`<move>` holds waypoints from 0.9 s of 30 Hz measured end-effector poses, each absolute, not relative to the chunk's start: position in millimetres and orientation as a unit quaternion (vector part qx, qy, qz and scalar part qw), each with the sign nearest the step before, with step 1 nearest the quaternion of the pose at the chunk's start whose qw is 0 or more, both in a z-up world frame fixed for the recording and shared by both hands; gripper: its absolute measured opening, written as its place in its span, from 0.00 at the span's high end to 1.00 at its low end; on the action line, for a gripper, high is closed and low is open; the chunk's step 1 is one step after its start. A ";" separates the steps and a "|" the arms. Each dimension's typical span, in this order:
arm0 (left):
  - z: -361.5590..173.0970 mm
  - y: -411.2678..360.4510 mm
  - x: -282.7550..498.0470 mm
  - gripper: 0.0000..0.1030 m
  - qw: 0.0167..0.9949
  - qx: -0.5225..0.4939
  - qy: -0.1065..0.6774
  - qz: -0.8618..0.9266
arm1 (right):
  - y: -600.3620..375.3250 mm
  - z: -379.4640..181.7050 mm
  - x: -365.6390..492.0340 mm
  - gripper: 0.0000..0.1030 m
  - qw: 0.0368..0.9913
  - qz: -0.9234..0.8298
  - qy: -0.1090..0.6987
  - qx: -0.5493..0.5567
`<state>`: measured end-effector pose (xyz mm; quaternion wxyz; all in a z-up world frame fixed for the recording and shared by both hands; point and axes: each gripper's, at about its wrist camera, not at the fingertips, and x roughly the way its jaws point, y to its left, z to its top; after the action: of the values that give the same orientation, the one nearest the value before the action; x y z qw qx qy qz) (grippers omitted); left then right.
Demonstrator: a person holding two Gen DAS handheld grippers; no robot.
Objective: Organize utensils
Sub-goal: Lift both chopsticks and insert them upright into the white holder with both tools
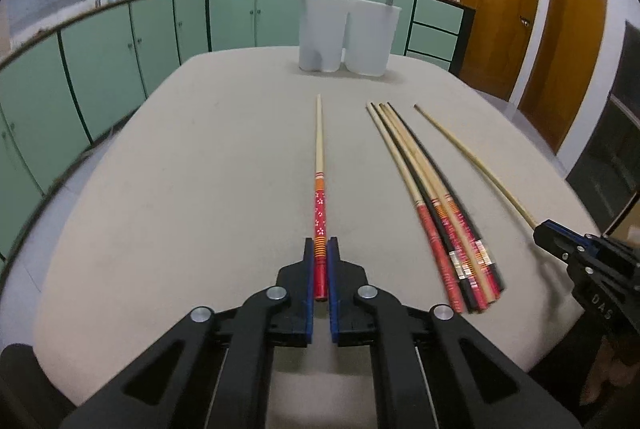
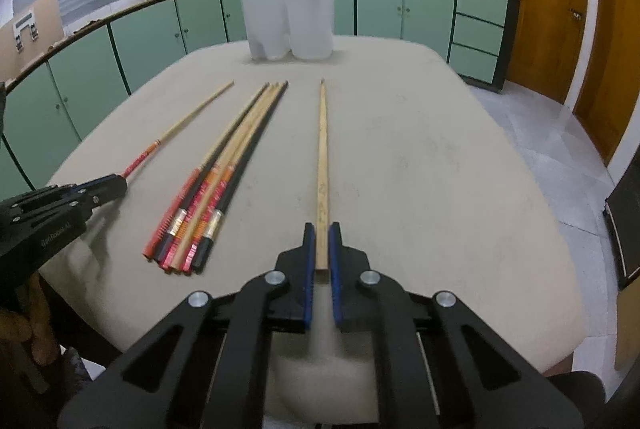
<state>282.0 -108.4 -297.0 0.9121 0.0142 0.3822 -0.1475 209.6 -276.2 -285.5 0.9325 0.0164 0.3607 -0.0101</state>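
My left gripper (image 1: 320,249) is shut on the red patterned end of a chopstick (image 1: 319,157), which points toward the white two-cup holder (image 1: 348,33). My right gripper (image 2: 322,233) is shut on a plain wooden chopstick (image 2: 322,145), which also points away over the table. A bundle of several red, black and wooden chopsticks (image 1: 436,205) lies on the table between the two grippers; it also shows in the right wrist view (image 2: 216,181). The right gripper (image 1: 560,237) shows at the left view's right edge, and the left gripper (image 2: 108,185) at the right view's left edge.
The beige table (image 1: 180,169) has rounded edges. The holder (image 2: 288,21) stands at its far end with a utensil handle sticking out of each cup. Green cabinets (image 1: 100,61) line the wall behind. Wooden doors (image 1: 496,1) are on the right.
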 end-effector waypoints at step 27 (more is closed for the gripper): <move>-233.6 -80.5 252.5 0.94 0.890 -0.014 0.418 -0.183 | -276.9 -155.8 185.8 0.94 0.960 0.017 0.281 0.010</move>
<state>252.5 -80.5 -233.6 0.8898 -0.0144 0.4178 -0.1828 185.8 -276.9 -155.8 0.9595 0.0095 0.2809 0.0167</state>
